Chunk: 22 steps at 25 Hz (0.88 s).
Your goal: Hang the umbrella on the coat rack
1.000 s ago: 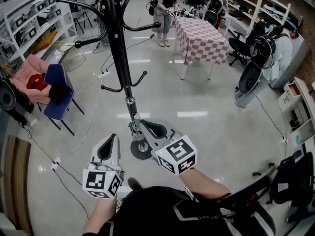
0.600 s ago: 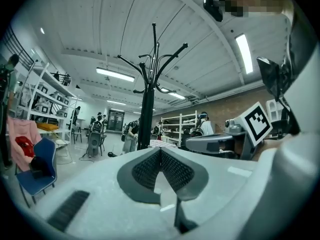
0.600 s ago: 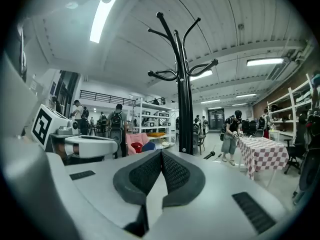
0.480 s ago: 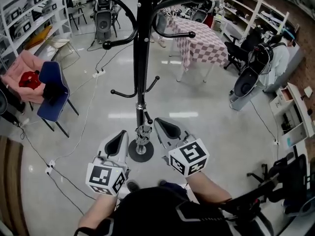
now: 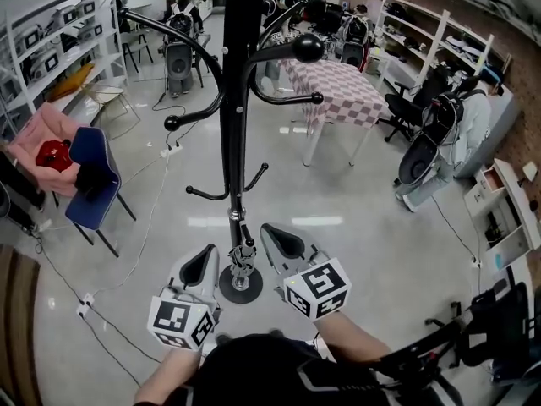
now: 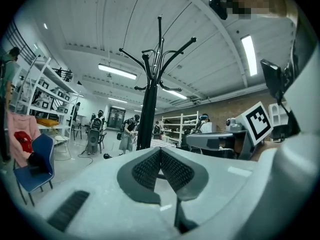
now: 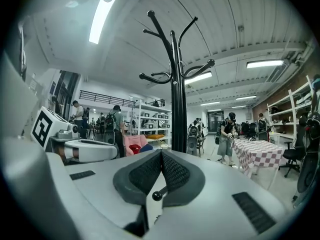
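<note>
The left claw [image 5: 205,256] and the right claw [image 5: 270,233] sit side by side at the lower centre of the head view, pointing at the foot of the coat rack [image 5: 230,100], one on each side of its round base [image 5: 241,293]. In each gripper view the ribbed pads are pressed together at their tips, with nothing clamped between them. A small ball-tipped pin [image 7: 156,195] shows low in the gap of the right claw; it is probably part of the tool, but I cannot be sure.

The umbrella cannot be made out in any view. The upper arms [image 5: 306,47] and the short lower hooks [image 5: 199,194] of the rack look bare. A greyish fitting [image 5: 243,259] low on the pole, between the two claws, is too small to identify.

With both claws empty and nothing visibly hung, I judge that the hanging itself is not under way. The task sits either before the pick-up or after the release, and the frames do not settle which. If the pick-up is ahead, the next move calls for finding the umbrella, spreading one claw and closing it on the handle or shaft. The handle then has to be lifted over a free hook.
</note>
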Each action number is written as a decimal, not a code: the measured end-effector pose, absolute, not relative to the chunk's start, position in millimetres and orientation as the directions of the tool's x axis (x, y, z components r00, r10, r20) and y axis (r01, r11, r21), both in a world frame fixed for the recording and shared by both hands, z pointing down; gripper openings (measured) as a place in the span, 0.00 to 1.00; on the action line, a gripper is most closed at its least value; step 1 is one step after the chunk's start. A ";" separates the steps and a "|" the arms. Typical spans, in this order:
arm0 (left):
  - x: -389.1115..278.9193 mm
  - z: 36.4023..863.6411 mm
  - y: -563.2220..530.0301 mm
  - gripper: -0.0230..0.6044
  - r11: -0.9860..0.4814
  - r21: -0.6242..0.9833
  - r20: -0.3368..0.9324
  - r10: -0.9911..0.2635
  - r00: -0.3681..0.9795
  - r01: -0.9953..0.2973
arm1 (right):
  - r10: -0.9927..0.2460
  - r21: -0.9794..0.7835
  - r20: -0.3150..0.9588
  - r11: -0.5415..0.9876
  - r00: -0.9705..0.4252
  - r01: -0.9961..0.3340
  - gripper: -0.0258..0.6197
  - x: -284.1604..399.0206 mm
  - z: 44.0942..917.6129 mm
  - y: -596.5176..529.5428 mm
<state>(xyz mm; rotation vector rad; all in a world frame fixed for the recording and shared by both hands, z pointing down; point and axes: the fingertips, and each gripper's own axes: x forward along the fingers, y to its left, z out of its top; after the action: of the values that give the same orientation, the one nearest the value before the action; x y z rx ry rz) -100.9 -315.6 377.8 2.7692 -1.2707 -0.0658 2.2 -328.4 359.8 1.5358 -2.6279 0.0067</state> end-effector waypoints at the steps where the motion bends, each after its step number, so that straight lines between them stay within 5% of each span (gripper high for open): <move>1: -96.3 376.9 -315.6 0.05 -0.651 0.097 -0.006 -0.757 0.653 -0.753 | -0.869 0.052 0.081 0.493 -0.488 -0.868 0.05 5.8 359.2 -327.8; 22: -98.4 370.0 -311.0 0.05 -0.604 0.088 -0.028 -0.797 0.604 -0.792 | -0.856 0.033 0.081 0.515 -0.511 -0.857 0.05 3.3 367.0 -319.3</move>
<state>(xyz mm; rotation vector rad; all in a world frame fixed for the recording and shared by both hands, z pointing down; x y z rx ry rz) -98.4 -311.0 370.0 2.7528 -1.3656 -0.0987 3.3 -319.3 367.0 1.5055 -2.6576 0.0172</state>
